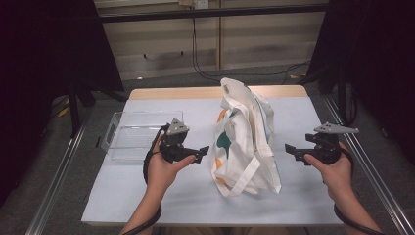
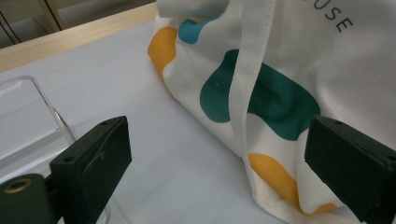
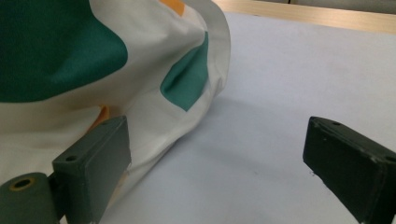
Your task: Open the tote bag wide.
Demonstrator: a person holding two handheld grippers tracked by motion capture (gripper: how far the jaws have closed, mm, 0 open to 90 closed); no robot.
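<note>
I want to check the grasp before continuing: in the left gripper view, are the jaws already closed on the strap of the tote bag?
No. The left gripper has its jaws wide apart, and the tote bag strap hangs between them untouched.

In the left gripper view the tote bag (image 2: 299, 84) is running off the top and right edges, its printed lettering cut short. The clear tray (image 2: 28, 126) is slipping off the left edge. In the right gripper view the bag is leaving the frame at top and left, so its contents are staying hidden.
</note>
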